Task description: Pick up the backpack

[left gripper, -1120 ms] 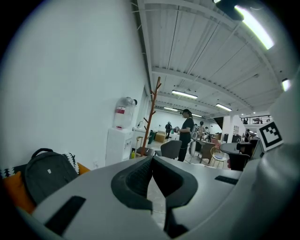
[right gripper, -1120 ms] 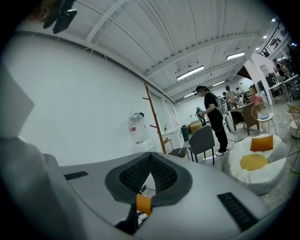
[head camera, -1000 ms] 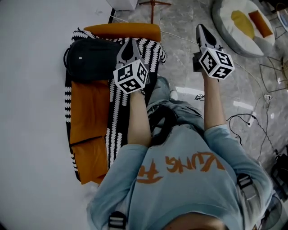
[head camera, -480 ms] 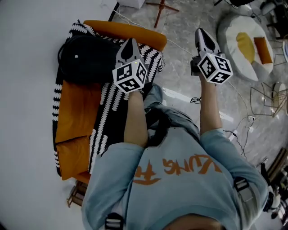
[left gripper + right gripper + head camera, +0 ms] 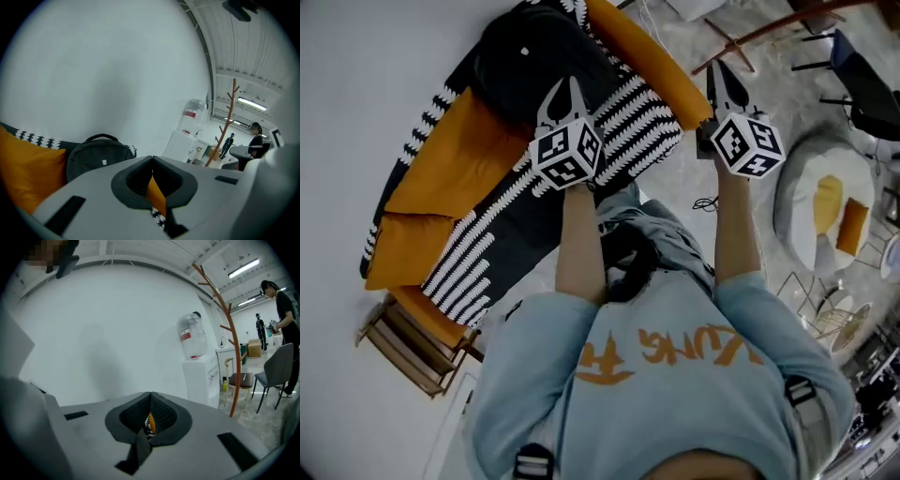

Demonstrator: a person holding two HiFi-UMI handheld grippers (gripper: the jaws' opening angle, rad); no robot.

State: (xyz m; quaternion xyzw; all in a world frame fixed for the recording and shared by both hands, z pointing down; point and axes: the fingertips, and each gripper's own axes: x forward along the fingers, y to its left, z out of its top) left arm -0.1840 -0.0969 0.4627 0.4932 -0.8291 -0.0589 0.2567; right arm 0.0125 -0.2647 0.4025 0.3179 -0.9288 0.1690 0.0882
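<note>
The black backpack (image 5: pixel 534 61) stands on an orange sofa (image 5: pixel 455 164) against the white wall, on a black-and-white patterned blanket (image 5: pixel 623 122). In the left gripper view the backpack (image 5: pixel 97 158) sits upright left of the jaws, its top handle up, an orange cushion (image 5: pixel 26 168) beside it. My left gripper (image 5: pixel 570 87) is shut and empty, hovering over the blanket just short of the backpack. My right gripper (image 5: pixel 720 68) is shut and empty too, held over the sofa's orange arm (image 5: pixel 652 61), apart from the backpack.
A water dispenser (image 5: pixel 202 373) and a wooden coat stand (image 5: pixel 230 341) stand right of the sofa. A grey chair (image 5: pixel 276 371) and people are farther right. A round floor cushion (image 5: pixel 825 211) lies on the marble floor; a wooden rack (image 5: pixel 408 342) is at the sofa's other end.
The person has turned toward the sofa: both shut grippers swung that way, the backpack now lies ahead of the left one, and the right one went from over the floor to the sofa arm.
</note>
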